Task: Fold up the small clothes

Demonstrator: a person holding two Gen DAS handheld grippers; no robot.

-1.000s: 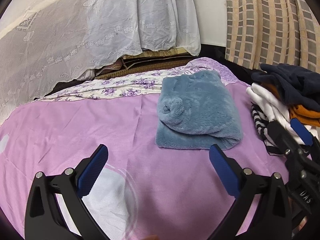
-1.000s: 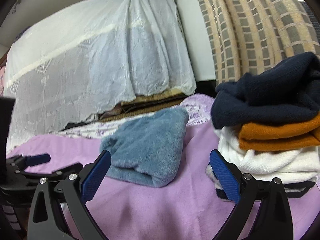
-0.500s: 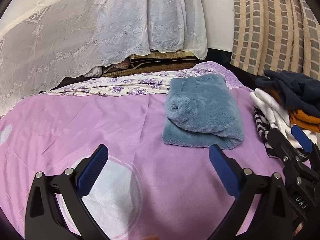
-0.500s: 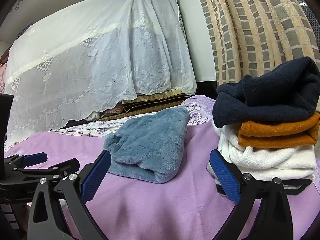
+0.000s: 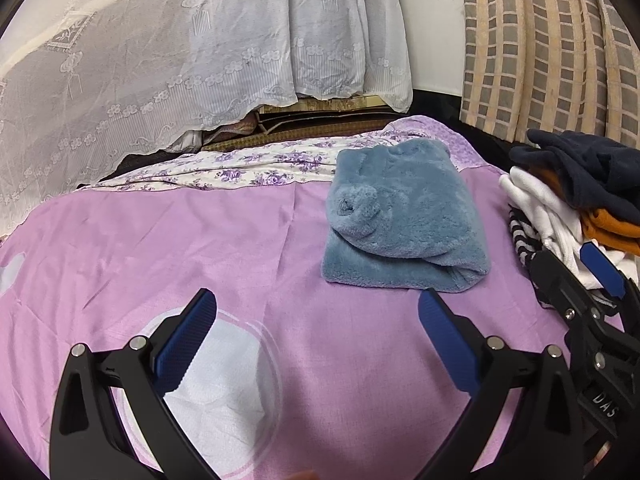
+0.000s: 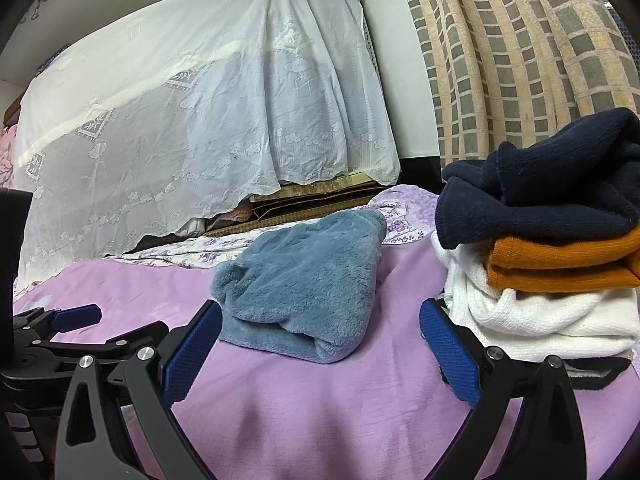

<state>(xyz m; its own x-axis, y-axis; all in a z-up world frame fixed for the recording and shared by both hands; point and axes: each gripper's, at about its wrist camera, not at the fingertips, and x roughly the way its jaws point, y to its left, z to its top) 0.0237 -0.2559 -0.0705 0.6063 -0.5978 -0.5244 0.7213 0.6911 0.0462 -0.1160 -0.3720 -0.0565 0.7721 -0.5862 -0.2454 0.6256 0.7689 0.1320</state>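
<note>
A folded fluffy blue garment (image 5: 404, 216) lies on the purple bedsheet (image 5: 160, 248), ahead and to the right of my left gripper (image 5: 316, 336). It also shows in the right wrist view (image 6: 308, 284), just beyond my right gripper (image 6: 320, 344). Both grippers are open and empty, hovering low over the sheet. A stack of folded clothes (image 6: 560, 264), navy on orange on white on striped, stands to the right; it also shows in the left wrist view (image 5: 576, 200). The right gripper shows at the left view's right edge (image 5: 580, 280).
A white lace curtain (image 6: 200, 128) hangs behind the bed, covering stored items. A checked beige curtain (image 6: 520, 48) hangs at the back right. A floral sheet edge (image 5: 240, 168) borders the bed's far side. A white circle print (image 5: 224, 392) marks the sheet under my left gripper.
Both grippers have pulled back and risen slightly from the blue garment; it now looks a little farther away. The clothes have not moved.
</note>
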